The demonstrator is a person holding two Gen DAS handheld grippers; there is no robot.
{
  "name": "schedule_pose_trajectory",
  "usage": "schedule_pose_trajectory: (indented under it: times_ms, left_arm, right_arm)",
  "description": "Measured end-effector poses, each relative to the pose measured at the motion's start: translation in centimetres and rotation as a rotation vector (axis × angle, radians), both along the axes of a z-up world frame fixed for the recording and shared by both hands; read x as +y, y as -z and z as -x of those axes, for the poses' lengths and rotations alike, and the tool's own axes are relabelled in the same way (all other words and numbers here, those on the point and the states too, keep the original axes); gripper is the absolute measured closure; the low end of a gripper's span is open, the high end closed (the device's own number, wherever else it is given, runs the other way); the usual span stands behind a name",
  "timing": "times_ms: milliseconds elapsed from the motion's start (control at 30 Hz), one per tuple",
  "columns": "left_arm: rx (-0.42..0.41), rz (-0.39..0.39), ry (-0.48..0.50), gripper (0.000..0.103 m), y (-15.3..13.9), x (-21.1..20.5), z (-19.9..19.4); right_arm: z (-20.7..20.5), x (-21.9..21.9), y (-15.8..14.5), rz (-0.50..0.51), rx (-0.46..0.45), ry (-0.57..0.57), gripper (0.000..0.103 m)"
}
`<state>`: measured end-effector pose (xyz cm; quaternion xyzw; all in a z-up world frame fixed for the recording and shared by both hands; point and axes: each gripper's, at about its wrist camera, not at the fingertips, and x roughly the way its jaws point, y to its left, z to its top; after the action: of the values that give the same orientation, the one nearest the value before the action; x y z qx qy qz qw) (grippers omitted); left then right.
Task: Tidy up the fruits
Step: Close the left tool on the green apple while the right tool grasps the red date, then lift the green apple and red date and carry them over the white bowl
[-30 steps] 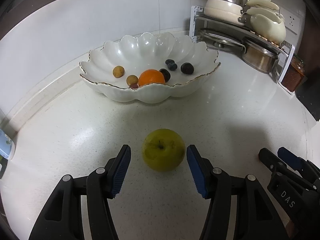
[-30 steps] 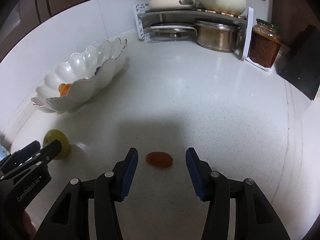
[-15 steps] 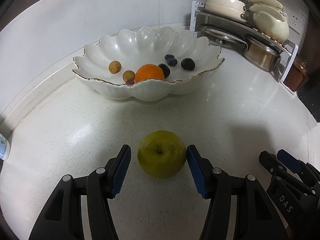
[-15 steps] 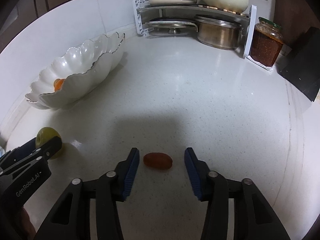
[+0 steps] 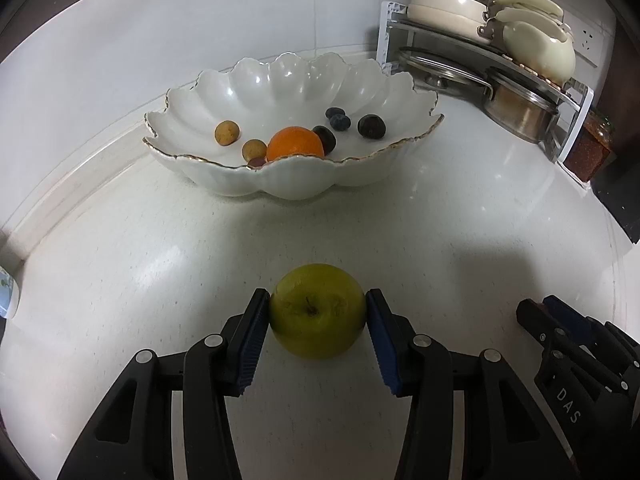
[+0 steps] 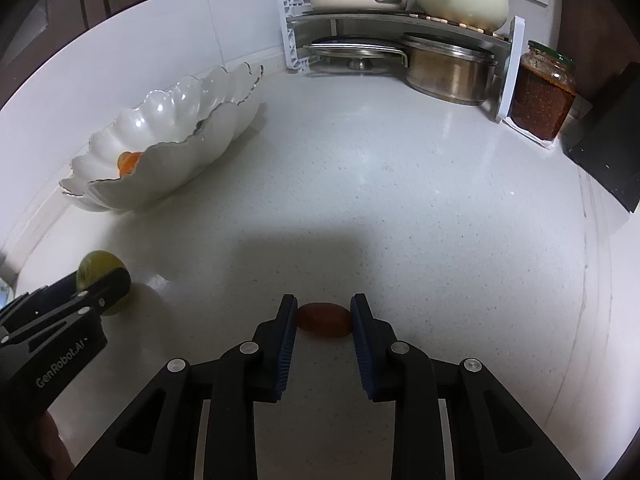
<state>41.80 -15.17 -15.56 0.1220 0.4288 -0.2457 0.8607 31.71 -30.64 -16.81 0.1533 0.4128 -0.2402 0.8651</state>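
The left gripper (image 5: pixel 318 312) is seen with its jaws just closed in, both blue pads pressed against the sides of a green apple (image 5: pixel 317 310) that sits on the white counter (image 5: pixel 160 264). The right gripper (image 6: pixel 323 316) has likewise just been closing, and a small reddish-brown oval fruit (image 6: pixel 323 319) is clamped end to end between its pads, also on the counter.

Beyond the apple, a scalloped white bowl (image 5: pixel 280 184) is shown near the back wall. Only in the left wrist view is its inside laid open: an orange (image 5: pixel 295 143), two tan round fruits and several dark berries are seen in it. From the right wrist view the bowl (image 6: pixel 168 176) is caught side-on, and just a sliver of the orange is visible over its rim.

The jar of red-brown paste (image 6: pixel 542 96) beside the pot rack (image 6: pixel 400 20) is shown fully in the right wrist view, but only partly at the edge of the left one
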Motion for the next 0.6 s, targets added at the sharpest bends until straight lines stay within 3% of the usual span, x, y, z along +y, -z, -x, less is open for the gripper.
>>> schedule_pose_trajectory:
  times_ms: [600]
  left_arm:
    - [-0.064, 0.029, -0.052, 0.055, -3.3, 1.3, 3.0]
  right_arm:
    - [1.5, 1.2, -3.5, 0.033, -0.106, -0.092, 0.074]
